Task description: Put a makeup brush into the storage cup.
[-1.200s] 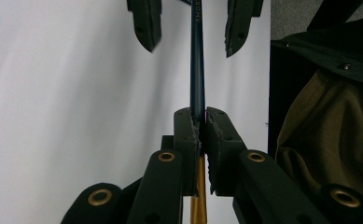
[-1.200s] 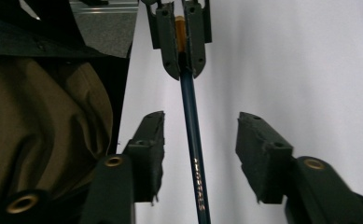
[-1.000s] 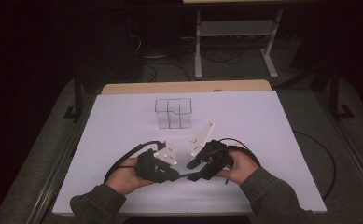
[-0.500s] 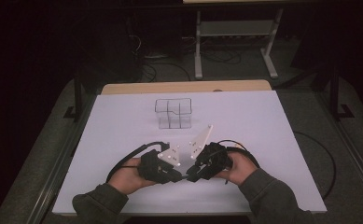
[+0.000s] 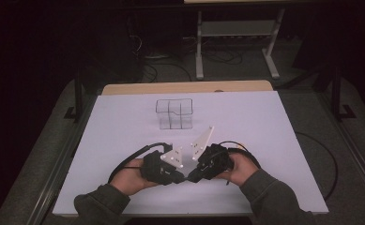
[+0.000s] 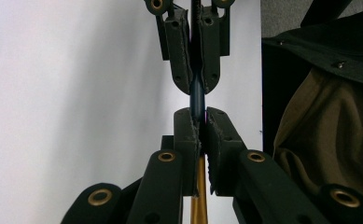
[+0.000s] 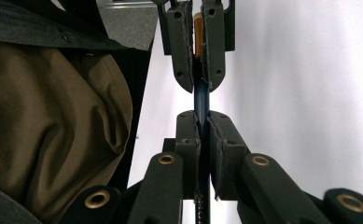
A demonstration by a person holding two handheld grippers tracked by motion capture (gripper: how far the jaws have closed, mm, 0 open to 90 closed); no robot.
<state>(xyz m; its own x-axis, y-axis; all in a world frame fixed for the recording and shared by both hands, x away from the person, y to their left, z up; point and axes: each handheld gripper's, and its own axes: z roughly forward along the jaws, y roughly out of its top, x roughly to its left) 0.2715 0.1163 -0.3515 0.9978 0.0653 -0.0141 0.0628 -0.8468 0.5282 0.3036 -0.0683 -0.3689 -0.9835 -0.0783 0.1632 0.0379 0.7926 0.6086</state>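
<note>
High view: both forearms come in from the near edge of the table [image 5: 264, 122], the hands meeting low at its middle. The left gripper [image 5: 182, 174] and right gripper [image 5: 193, 174] point at each other, tips nearly touching, each tilted with its grey plate up. What they hold between them is too small to make out here. A clear box [image 5: 173, 114] stands well apart, farther up the table.

Left gripper view: the left gripper [image 6: 200, 122] is clenched on a pen [image 6: 197, 95], a thin dark-blue shaft with a gold-coloured end low between the jaws. The shaft runs straight on into the right gripper [image 6: 195, 77], facing it just beyond. A brown garment shows at the right.

Right gripper view: the right gripper [image 7: 203, 125], its jaws having just closed, now pinches the same pen [image 7: 201, 98], dark blue here, with the gold-coloured part showing inside the left gripper [image 7: 198, 74] opposite. The pen spans the short gap between both sets of jaws, above the white tabletop.
</note>
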